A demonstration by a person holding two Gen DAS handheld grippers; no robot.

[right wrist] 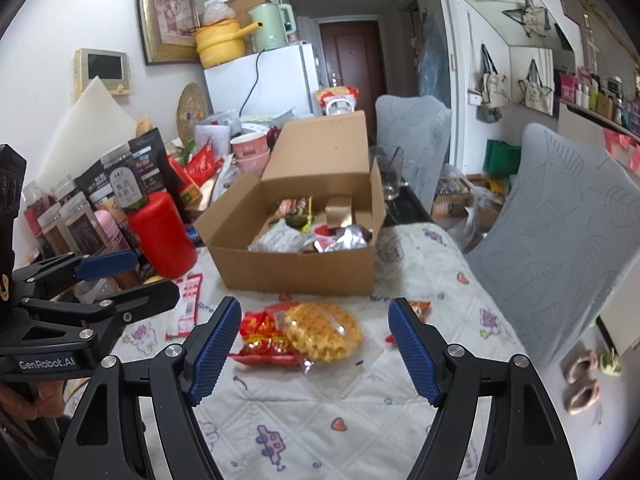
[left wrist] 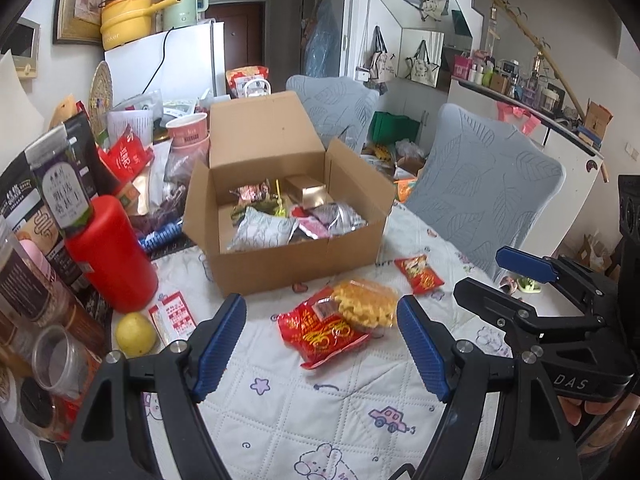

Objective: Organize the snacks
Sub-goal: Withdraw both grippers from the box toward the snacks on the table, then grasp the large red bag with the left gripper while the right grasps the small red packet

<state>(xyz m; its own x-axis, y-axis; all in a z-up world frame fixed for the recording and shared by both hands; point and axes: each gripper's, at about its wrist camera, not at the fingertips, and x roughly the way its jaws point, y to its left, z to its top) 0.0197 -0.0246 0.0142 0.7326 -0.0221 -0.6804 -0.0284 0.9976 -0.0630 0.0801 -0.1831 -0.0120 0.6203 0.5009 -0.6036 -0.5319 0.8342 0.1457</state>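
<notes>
- While the left tongs gape wide and hold nothing, the left view shows a waffle pack lying atop a red snack bag on the worktop, just short of the open cardboard box, likely the collecting bin since wrapped snacks already fill it.
- A small red packet lies apart, to the right.
- From the right view, the right tongs also stand wide and empty, framing the waffle pack, seemingly lined up to take it.
</notes>
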